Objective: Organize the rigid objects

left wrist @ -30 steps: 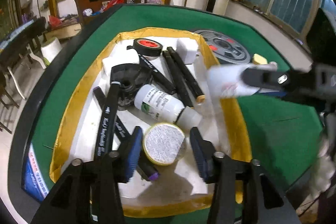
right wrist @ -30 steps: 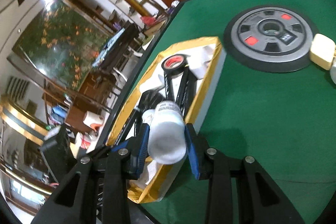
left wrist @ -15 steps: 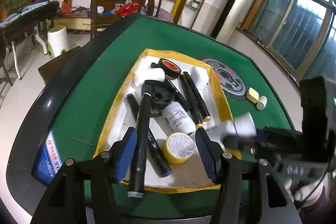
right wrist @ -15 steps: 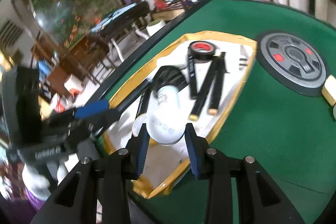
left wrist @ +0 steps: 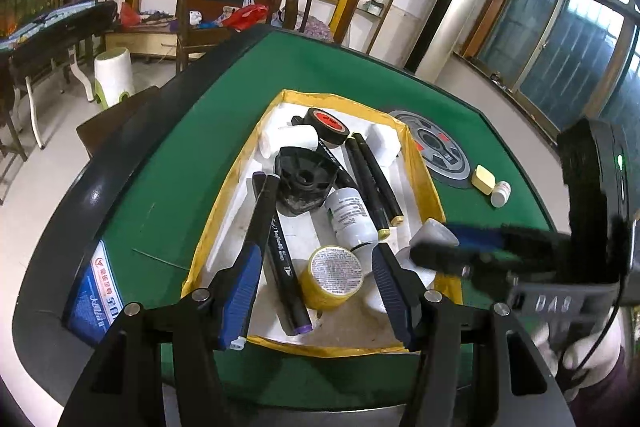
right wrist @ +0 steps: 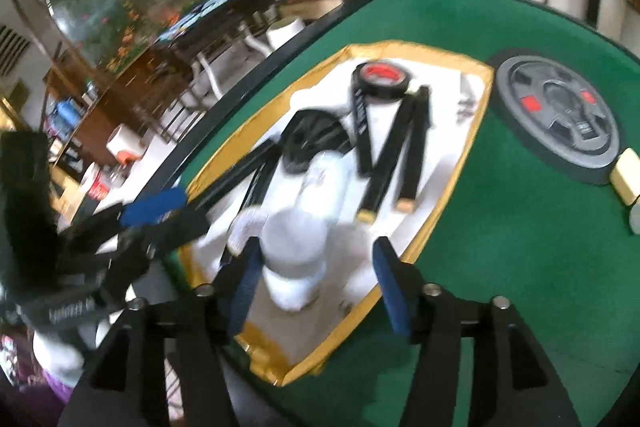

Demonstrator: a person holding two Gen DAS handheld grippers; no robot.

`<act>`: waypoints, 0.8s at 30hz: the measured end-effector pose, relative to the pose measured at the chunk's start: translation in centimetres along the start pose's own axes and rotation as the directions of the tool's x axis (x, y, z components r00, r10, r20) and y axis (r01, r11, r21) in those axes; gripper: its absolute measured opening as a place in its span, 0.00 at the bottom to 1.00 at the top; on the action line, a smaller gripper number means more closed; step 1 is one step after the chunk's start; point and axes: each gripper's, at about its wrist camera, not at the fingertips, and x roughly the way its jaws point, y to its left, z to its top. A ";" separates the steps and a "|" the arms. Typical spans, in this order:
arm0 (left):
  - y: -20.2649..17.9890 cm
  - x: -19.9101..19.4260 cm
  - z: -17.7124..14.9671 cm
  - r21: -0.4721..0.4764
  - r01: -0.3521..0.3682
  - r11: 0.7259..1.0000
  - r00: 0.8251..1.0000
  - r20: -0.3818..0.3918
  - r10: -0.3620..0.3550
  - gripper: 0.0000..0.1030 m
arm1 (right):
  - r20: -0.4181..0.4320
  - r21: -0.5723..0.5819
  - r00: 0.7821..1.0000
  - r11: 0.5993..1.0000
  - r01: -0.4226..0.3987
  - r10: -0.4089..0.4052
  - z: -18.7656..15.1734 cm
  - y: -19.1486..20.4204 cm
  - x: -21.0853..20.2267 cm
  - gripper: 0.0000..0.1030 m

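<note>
Green felt table (left wrist: 192, 155) carries a white tray with a yellow rim (left wrist: 224, 203), and both grippers work over its near end. Left gripper (left wrist: 316, 287) hovers above the tray's near edge, jaws spread wide, nothing between them; directly ahead, inside the tray, lies a yellow-walled roll of tape (left wrist: 330, 277), flat side up, apart from both pads. Right gripper (right wrist: 316, 283) also stands wide apart over the near right corner of the tray; a white bottle (right wrist: 300, 239) sits between the pads, close to the left pad with a clear gap on the right, so it appears let go, though motion blur makes contact on the left uncertain. In the left wrist view the same bottle (left wrist: 430, 239) is at the tray's right rim under the right gripper's tips. Further in: a second white bottle with printed label (left wrist: 352, 219), black markers (left wrist: 372, 183), a black round part (left wrist: 306, 183), then a black tape roll with red core (left wrist: 326, 125) at the far end. Beyond the tray, on the felt, lie a grey weight plate (left wrist: 440, 155), a pale yellow block (left wrist: 483, 179) and a small white bottle (left wrist: 501, 193).
</note>
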 end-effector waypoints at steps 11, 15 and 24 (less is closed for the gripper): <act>-2.0 -1.1 -0.3 0.056 -0.143 0.988 0.986 0.091 0.138 0.66 | 0.175 -0.034 0.956 0.969 0.243 -0.233 -0.5 -1.0 -2.1 0.72; -3.3 -2.5 -0.3 0.080 -0.245 0.966 0.957 0.181 0.227 0.67 | 0.212 -0.031 0.939 0.959 0.281 -0.269 -1.1 -1.3 -2.9 0.72; -6.3 -10.0 -1.7 -0.016 -0.260 0.966 0.784 0.580 0.221 1.00 | 0.400 0.062 0.864 0.950 0.306 -0.304 -3.9 -1.8 -6.7 0.84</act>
